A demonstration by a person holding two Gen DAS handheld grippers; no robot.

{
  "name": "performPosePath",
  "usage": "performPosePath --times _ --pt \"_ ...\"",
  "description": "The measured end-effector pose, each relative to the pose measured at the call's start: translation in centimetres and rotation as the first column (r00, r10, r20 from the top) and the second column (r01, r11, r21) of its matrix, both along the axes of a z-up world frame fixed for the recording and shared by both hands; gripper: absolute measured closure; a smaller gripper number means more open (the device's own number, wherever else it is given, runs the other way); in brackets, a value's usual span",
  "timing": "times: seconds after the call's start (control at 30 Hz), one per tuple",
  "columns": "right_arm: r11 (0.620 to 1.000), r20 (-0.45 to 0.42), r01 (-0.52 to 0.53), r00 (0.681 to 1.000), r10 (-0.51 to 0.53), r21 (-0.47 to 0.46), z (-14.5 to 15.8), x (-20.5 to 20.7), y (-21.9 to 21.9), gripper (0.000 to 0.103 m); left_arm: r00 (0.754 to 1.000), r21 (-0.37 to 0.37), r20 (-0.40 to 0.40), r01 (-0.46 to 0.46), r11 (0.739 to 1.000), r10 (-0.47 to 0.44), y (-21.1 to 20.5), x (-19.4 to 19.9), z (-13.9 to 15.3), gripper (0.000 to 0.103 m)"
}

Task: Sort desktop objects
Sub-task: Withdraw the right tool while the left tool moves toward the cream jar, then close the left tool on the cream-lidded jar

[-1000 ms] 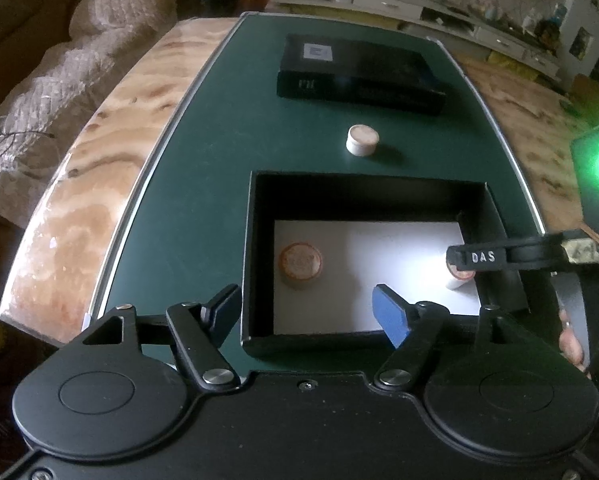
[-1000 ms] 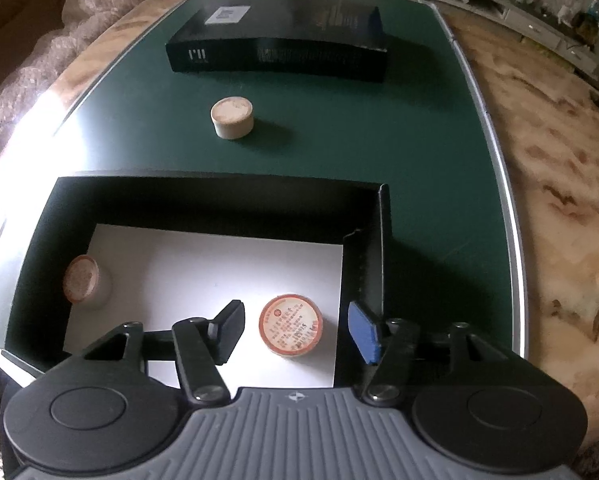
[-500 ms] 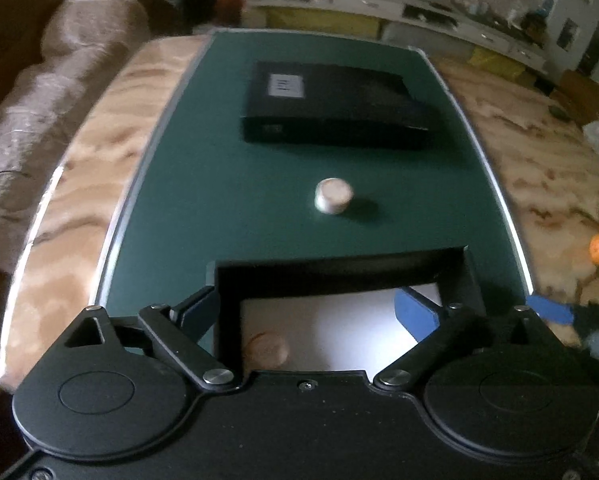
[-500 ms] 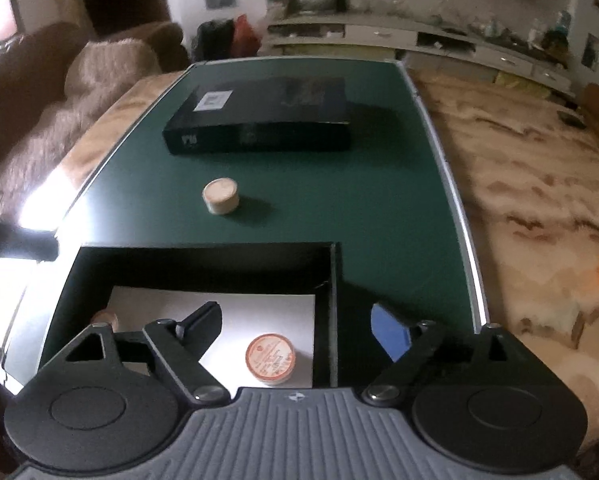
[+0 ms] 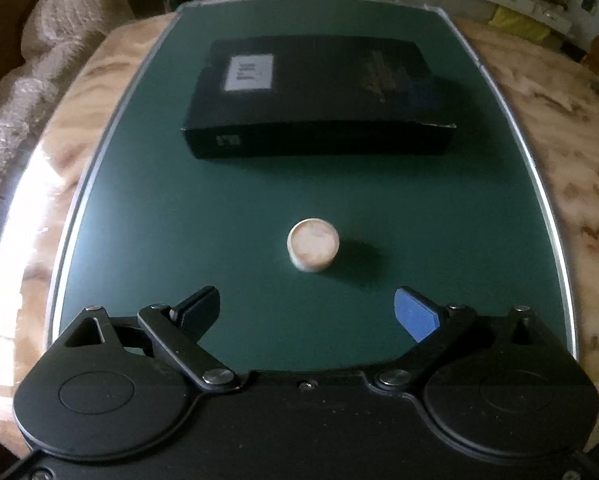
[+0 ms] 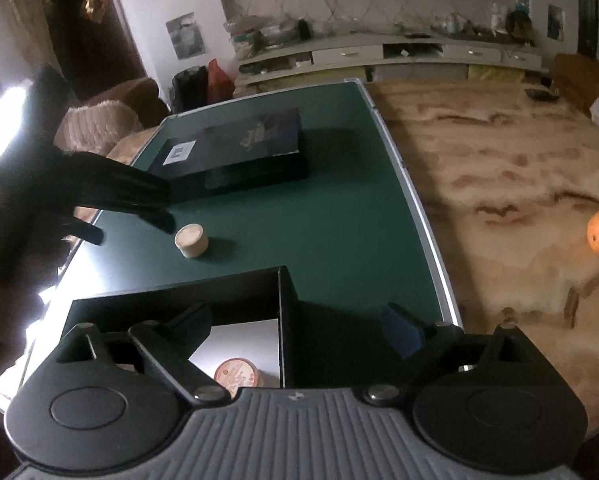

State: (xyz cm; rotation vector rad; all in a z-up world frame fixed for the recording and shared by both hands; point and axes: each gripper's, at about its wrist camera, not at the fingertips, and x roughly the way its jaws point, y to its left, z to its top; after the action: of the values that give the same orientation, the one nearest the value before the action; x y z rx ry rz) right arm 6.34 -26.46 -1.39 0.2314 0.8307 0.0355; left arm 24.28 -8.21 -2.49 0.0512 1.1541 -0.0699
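Left wrist view: the released left tongs [image 5: 307,308] had advanced from the open black box [image 6: 171,300] to the small round beige wooden puck [image 5: 313,244] just ahead, apparently the next thing to sort.

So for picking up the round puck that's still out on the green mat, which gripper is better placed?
Left. The left gripper is open with the puck centred just ahead of its fingers. The right gripper is also open but sits over the black tray, farther from the puck.

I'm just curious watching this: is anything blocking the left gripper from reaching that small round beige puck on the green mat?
Nothing visible. The left gripper is open, and only bare green mat lies between it and the small round beige puck.
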Motion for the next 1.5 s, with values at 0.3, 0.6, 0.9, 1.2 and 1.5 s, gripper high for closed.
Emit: performPosePath --times 0.3,0.6,0.9,1.2,1.5 --pt "0.998 0.013 0.008 1.0 -0.008 0.057 -0.4 -0.2 -1.7 0.006 0.999 0.043 -0.033 -0.005 0.999 0.006 -1.4 3.4 -3.8 0.008" --pt "0.997 0.006 0.004 1.0 -0.005 0.078 -0.9 -0.2 -2.0 0.006 0.998 0.049 -0.064 -0.024 0.998 0.028 -1.5 4.8 -6.0 0.021" --pt "0.997 -0.002 0.006 1.0 -0.006 0.083 -1.2 -0.5 -1.9 0.006 0.995 0.041 -0.091 -0.038 0.998 0.041 -1.0 5.4 -7.1 0.043" --pt "0.996 -0.015 0.012 1.0 -0.01 0.085 -1.4 -0.4 -1.9 0.006 0.995 0.041 -0.086 -0.043 0.998 0.046 -1.1 5.8 -7.1 0.056" --pt "0.996 -0.021 0.007 1.0 -0.005 0.084 -1.5 -0.7 -1.5 0.006 0.995 0.027 -0.083 -0.054 0.998 0.056 -0.7 5.9 -7.2 0.064"
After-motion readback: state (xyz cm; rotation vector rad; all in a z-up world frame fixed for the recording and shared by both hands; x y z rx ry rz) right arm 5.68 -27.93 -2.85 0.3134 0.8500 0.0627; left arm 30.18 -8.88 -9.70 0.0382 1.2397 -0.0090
